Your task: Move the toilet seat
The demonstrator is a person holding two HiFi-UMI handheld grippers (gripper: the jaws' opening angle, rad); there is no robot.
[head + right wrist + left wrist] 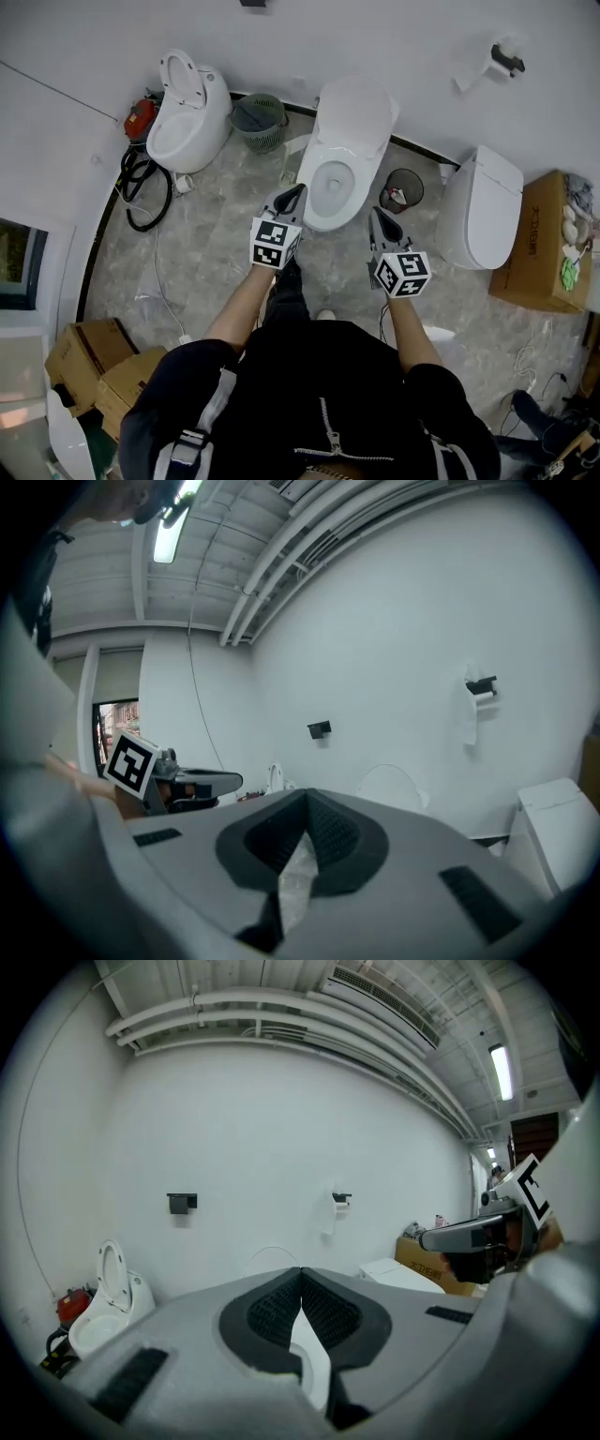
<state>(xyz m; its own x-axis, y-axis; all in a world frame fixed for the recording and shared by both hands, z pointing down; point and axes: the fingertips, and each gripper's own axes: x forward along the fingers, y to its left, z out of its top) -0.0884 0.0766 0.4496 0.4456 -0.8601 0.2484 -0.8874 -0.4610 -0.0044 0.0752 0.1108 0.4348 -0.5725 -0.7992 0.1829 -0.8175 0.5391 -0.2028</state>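
Observation:
A white toilet stands in the middle against the wall, its lid raised; a seat ring lies around the bowl. My left gripper is shut and empty, its tips at the bowl's left front rim. My right gripper, also shut and empty, hangs just right of the bowl's front. In the left gripper view the shut jaws hide most of the toilet; the lid's top shows above them. The right gripper view shows shut jaws below the lid.
An open toilet stands at the left and a closed one at the right. A green basket and a black bin flank the middle toilet. Cardboard boxes stand far right, a black hose left.

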